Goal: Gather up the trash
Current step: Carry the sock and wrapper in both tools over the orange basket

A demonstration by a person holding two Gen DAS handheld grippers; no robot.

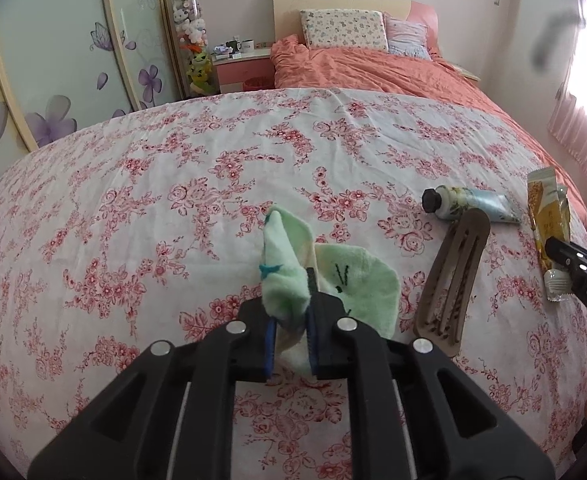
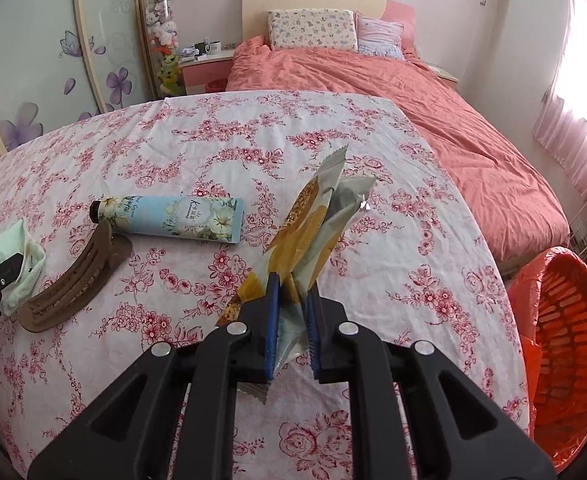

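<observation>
At the left of the flowered bedspread [image 2: 221, 152], the left gripper [image 1: 291, 312] has its jaws drawn in tight on a pale green cloth [image 1: 333, 280]. Part of the cloth stands up between the blue pads and the rest droops onto the bedspread beside them. Whether it counts as rubbish or is just a sock or rag, I can't say from here.

Just to the right of it lies a brown slotted hair clip [image 2: 73, 280], curved and resting flat, untouched. Touching its far end is a light blue hand-cream tube [image 2: 173, 216] with a dark cap, lying on its side and pointing left. Neither looks like trash to me, so I'd guess both stay put.

Further right, the right gripper [image 2: 293, 316] is clamped on a yellow-and-silver snack wrapper [image 2: 313, 224]. The wrapper sticks up and away from the jaws, its crimped top in the air and its lower end seemingly still brushing the bedspread. This is clearly the task's thing, and it is firmly in hand.

At the far right, down beside the bed, stands an orange bin [image 2: 565, 344] lined with an orange bag. What I can see of its inside looks empty.

So the job seems to be at the pick-up stage: the wrapper is gripped but not binned. What's left, as I judge it, is carrying it right and over the bed's edge, releasing it into the bin, then doing likewise with the cloth if it belongs there.
</observation>
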